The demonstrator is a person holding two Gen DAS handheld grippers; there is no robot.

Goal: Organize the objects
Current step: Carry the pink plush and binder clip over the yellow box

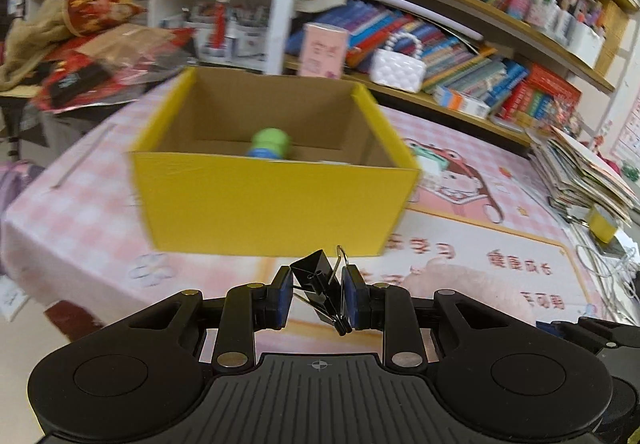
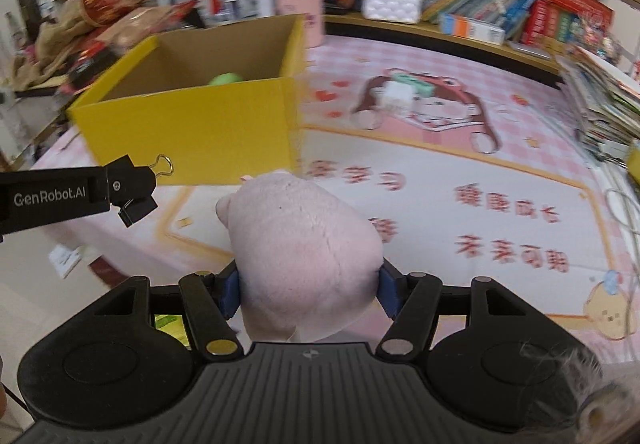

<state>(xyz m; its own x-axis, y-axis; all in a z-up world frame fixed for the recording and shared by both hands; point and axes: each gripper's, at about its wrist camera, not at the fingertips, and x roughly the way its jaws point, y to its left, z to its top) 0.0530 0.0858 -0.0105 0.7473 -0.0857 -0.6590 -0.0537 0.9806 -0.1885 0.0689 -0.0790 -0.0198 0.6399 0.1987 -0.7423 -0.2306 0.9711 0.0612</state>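
Carrying both loads toward the yellow box (image 1: 276, 200) ahead: left gripper (image 1: 316, 294) pinches a skewed binder clip (image 1: 318, 284), right gripper (image 2: 308, 290) squeezes a pink plush (image 2: 304, 244); we reckon the clip could twist free.

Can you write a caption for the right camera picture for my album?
Right gripper squeezes a pink plush toy near the yellow box.

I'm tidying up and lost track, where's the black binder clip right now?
The black binder clip is pinched in the left gripper, above the pink tablecloth just short of the yellow box.
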